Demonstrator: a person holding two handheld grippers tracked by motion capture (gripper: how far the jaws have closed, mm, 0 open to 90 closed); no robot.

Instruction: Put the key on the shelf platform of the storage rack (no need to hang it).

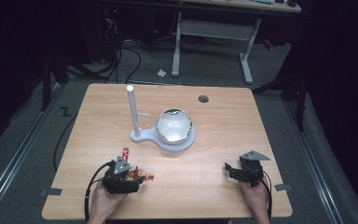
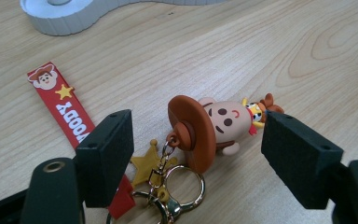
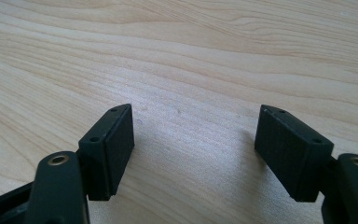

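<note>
My left hand-held gripper (image 2: 196, 154) is wide open over the near left of the counter (image 1: 223, 140), jaws straddling a cowboy figure keychain (image 2: 214, 126) without touching it. The figure lies flat on the wood, its red strap (image 2: 63, 105), gold star charm (image 2: 147, 163) and key ring (image 2: 179, 189) beside it. My right hand-held gripper (image 3: 193, 149) is wide open and empty above bare wood, near right. A white stand (image 1: 135, 114) and reflective bowl (image 1: 174, 126) sit mid-counter, farther off.

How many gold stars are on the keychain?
2: a printed star on the red strap, and a star charm by the ring. Others may be hidden.
</note>
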